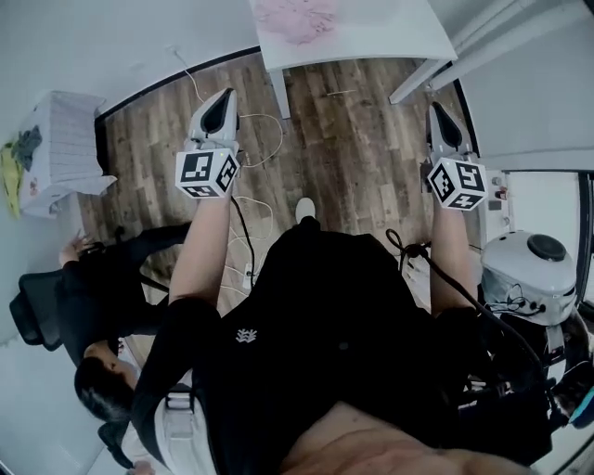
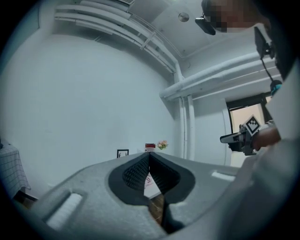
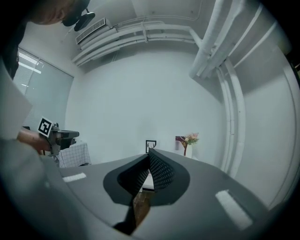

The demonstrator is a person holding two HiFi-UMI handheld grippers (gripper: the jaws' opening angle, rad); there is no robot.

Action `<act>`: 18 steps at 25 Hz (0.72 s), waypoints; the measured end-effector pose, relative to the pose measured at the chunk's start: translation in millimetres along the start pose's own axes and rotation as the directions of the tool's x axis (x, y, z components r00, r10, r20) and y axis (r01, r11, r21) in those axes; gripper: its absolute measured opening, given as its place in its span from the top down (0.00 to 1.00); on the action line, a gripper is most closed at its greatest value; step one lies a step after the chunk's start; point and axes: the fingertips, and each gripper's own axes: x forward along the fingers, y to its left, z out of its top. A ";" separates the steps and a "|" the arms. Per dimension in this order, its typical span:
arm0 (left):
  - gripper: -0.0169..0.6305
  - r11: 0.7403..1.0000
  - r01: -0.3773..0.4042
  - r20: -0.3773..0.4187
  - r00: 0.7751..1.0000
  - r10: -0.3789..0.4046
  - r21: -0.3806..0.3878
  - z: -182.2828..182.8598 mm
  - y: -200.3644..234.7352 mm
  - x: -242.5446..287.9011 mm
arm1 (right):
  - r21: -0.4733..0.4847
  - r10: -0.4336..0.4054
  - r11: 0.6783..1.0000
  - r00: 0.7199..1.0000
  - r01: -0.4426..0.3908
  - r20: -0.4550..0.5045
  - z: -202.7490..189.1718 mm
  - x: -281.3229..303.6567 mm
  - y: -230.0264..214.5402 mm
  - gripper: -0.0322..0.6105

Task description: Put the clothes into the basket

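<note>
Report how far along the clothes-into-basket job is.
Done: nothing that shows. In hand: nothing; the left gripper and right gripper both have their fingers shut and empty, held out over the floor. Left: the pink cloth lies on the white table, apart from the checked white container, possibly the basket.

No legible text. The left gripper's cube (image 1: 207, 173) and right gripper's cube (image 1: 457, 183) show only black-and-white square codes. White emblem (image 1: 246, 336) on black shirt (image 1: 316, 306), center frame: too small to read.

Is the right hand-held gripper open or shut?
Shut. The right hand-held gripper has its jaws touching at the tips, with nothing between them.
</note>
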 end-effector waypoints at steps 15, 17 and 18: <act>0.97 0.997 -0.077 -0.007 0.997 0.077 0.028 4.0 78.5 154.2 | -0.009 0.162 0.987 0.986 -0.162 0.043 37.0 198.2 -23.1 0.96; 0.97 0.994 -0.104 -0.006 0.995 0.104 0.039 7.1 90.5 180.1 | -0.008 0.190 0.982 0.980 -0.189 0.055 41.2 235.7 -32.0 0.96; 0.97 0.992 -0.114 -0.009 0.993 0.114 0.046 7.9 95.3 193.3 | -0.004 0.200 0.980 0.978 -0.200 0.058 42.6 254.8 -37.1 0.96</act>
